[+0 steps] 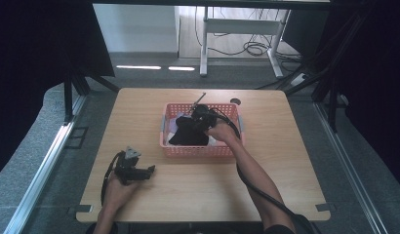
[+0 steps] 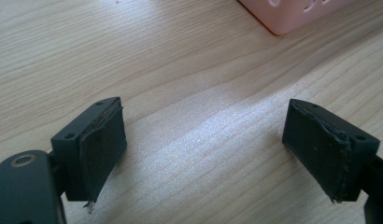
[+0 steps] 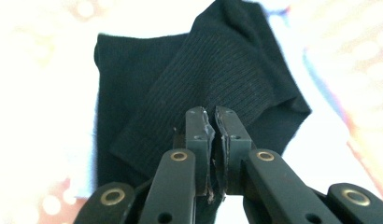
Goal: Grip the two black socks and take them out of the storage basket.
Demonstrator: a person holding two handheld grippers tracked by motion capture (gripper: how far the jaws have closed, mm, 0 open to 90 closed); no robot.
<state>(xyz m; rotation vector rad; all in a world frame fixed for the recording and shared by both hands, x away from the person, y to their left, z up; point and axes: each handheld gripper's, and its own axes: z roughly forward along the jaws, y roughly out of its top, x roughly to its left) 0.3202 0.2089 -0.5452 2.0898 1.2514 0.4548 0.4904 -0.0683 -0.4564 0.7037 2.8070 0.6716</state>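
Pink plastic forms the latticed basket (image 1: 198,150) near the middle of the wooden tabletop (image 1: 286,161); inside it lies a dark ribbed garment (image 3: 227,79), black or very dark navy, bunched over paler cloth (image 1: 174,126) that shows at the basket's left end; what the pale pieces are I cannot tell, since glare washes them out in the right gripper view. Over the basket, the right tool (image 3: 211,121) has its jaws nearly together, a fold of the dark garment pinched between the pads; the cloth's edge runs down between them and out of the picture's bottom. In the high view the right hand (image 1: 221,130) and its tool cover much of the basket's interior, so the rest of the contents stays hidden. Well apart, near the tabletop's front left, the left tool (image 2: 203,140) rests low over bare wood, jaws spread wide with nothing between them; a corner of the basket is cut off at the top edge of its view.
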